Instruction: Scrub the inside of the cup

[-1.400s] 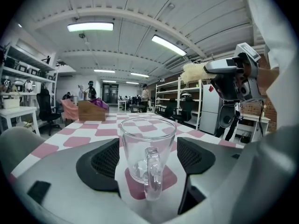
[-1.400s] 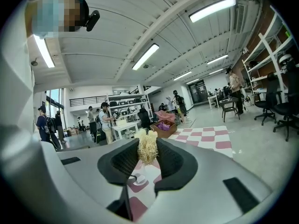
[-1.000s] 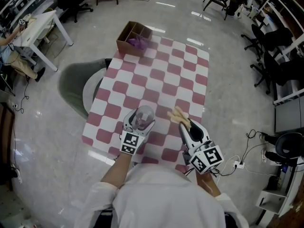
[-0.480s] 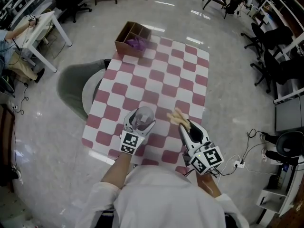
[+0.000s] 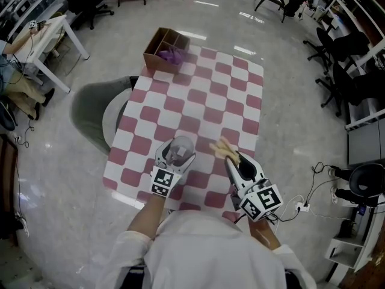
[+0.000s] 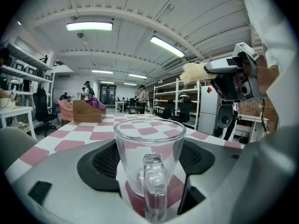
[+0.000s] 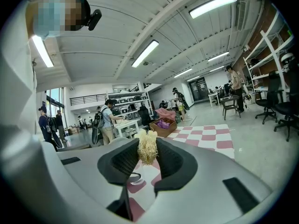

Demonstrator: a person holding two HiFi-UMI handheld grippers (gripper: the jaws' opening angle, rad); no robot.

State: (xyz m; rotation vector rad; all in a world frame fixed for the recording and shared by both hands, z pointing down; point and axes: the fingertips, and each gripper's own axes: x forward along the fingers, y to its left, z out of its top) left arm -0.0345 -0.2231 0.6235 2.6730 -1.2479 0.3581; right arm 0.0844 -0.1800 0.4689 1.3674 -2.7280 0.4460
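Cup (image 5: pixel 179 149) is a clear glass mug w/ a handle, upright, looks empty. It sits between the jaws of the left hand-held gripper (image 5: pixel 176 154), which is clamped on its sides. In the left gripper view the handle points straight back at the camera and the mouth is open on top. Can't tell if the base rests on the counter (image 5: pixel 204 98) or is held just above it, tbh.

Right of the cup, the right hand-held gripper (image 5: pixel 232 156) has its jaws closed on a scrubber (image 5: pixel 221 146). It's a pale straw-coloured wad of fibres w/ the tuft sticking out past the tips. In the left gripper view that tuft sits up and to the right of the cup's rim, clearly apart from it, nothing touching the glass.

Well beyond the cup, at the far end of the counter, there's a cardboard box (image 5: pixel 163 44) w/ something purple (image 5: pixel 173 55) in it. Not involved afaict.

So imo the step in hand is the approach. Both things are gripped, but scrubbing hasn't begun bc the scrubber isn't inside yet. Next move prob calls for bringing the right one over above the cup's mouth and tipping the tuft down. Then feed it in past the rim and work it round the wall & bottom. Left side needs to hold firm, since smooth glass pinched on only two sides could twist or slip. The mouth looks wide enough for the tuft, but the jaw tips might be a tight fit, so go in centred.
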